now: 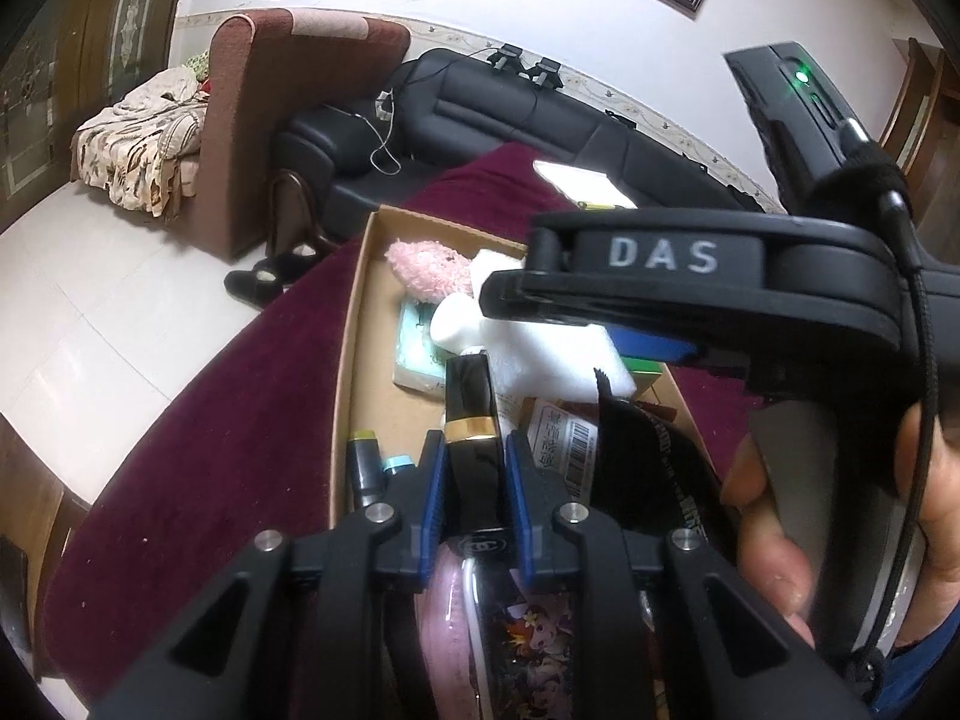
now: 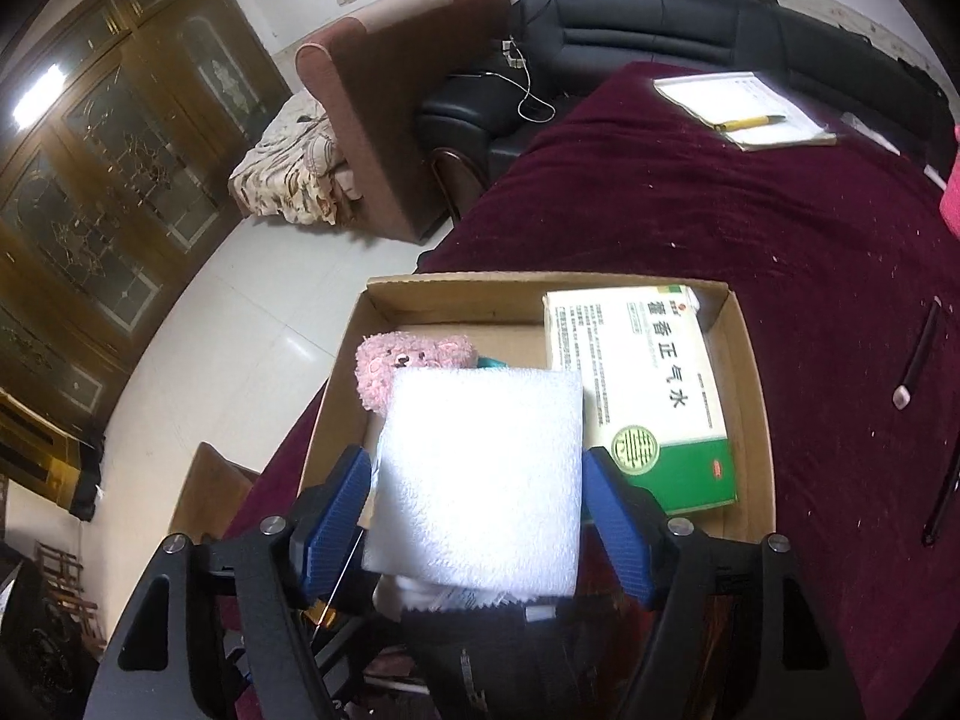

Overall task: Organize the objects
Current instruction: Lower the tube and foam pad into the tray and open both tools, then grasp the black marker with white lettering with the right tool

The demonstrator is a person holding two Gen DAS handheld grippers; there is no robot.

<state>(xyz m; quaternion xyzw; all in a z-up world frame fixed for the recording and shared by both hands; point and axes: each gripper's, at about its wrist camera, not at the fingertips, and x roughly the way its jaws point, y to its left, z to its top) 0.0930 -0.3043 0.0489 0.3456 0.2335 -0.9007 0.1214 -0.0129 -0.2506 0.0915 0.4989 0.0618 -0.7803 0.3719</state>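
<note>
A cardboard box (image 1: pixel 354 324) (image 2: pixel 750 396) sits on a maroon-covered table. My left gripper (image 1: pixel 474 468) is shut on a black lipstick tube with a gold band (image 1: pixel 471 420), held over the box. My right gripper (image 2: pixel 477 480) is shut on a white foam block (image 2: pixel 480 480) above the box; the block also shows in the left wrist view (image 1: pixel 540 354), under the right gripper (image 1: pixel 690 282). In the box lie a pink plush toy (image 2: pixel 390 366) (image 1: pixel 426 270), a green-and-white medicine box (image 2: pixel 642 384), a teal packet (image 1: pixel 417 354), markers (image 1: pixel 366 462) and a black pouch (image 1: pixel 642 468).
On the maroon cloth (image 2: pixel 750 228) lie a notepad with a yellow pen (image 2: pixel 744 111), a dark pen (image 2: pixel 915 354) and a pink thing at the right edge (image 2: pixel 951 204). A black sofa (image 2: pixel 660 24), a brown armchair (image 2: pixel 390 114) and a wooden cabinet (image 2: pixel 108 180) stand beyond.
</note>
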